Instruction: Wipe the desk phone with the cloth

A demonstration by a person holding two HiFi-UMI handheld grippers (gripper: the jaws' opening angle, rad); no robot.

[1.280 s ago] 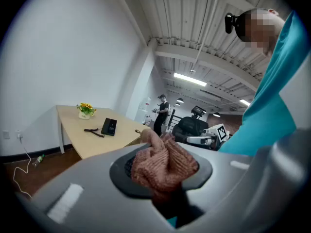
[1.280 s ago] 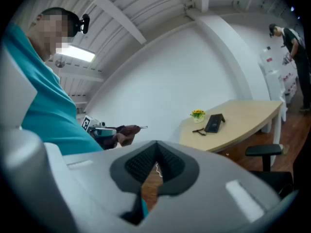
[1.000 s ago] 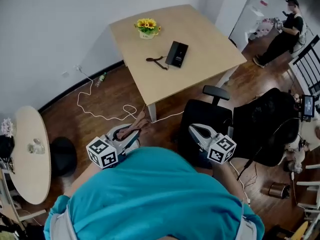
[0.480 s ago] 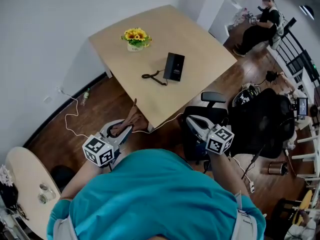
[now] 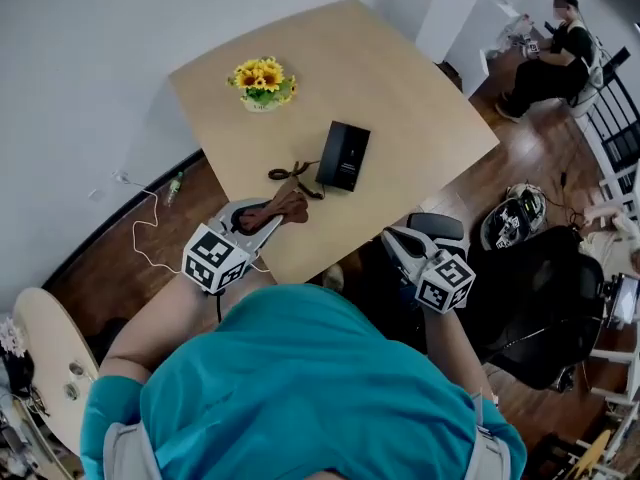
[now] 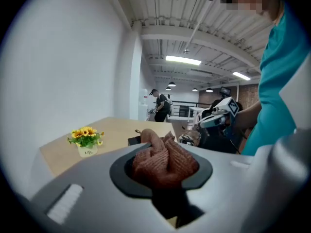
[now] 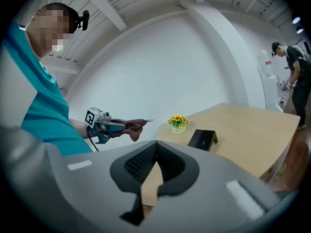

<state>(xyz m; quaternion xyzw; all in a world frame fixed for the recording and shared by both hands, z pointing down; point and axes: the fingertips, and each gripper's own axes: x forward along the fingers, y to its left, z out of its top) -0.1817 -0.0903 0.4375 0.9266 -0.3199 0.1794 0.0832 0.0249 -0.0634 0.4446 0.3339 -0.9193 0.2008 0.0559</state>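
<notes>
Cloth [image 6: 165, 160] — one — clamped in left tool [image 5: 266, 222]; right tool [image 5: 396, 239] closed; one phone [image 5: 343, 155].

An open office space with an industrial ceiling.

In the head view, a light wooden worktop [image 5: 400, 78] stands against a white wall in the upper middle of the frame. It carries a black desk phone [image 5: 343, 155] with its cord and a small pot of sunflowers [image 5: 260, 81]. A black office chair [image 5: 540, 288] is at the right, on a dark wooden floor [image 5: 110, 258], and a white cable [image 5: 140, 238] lies on this floor at the left. Part of a round side table [image 5: 45, 358] shows at the lower left. A second person [image 5: 553, 58] is at the upper right corner, near a black railing [image 5: 620, 118]. The left gripper view shows a high white ceiling with bare beams [image 6: 204, 38] and long tube lamps [image 6: 183, 60].
</notes>
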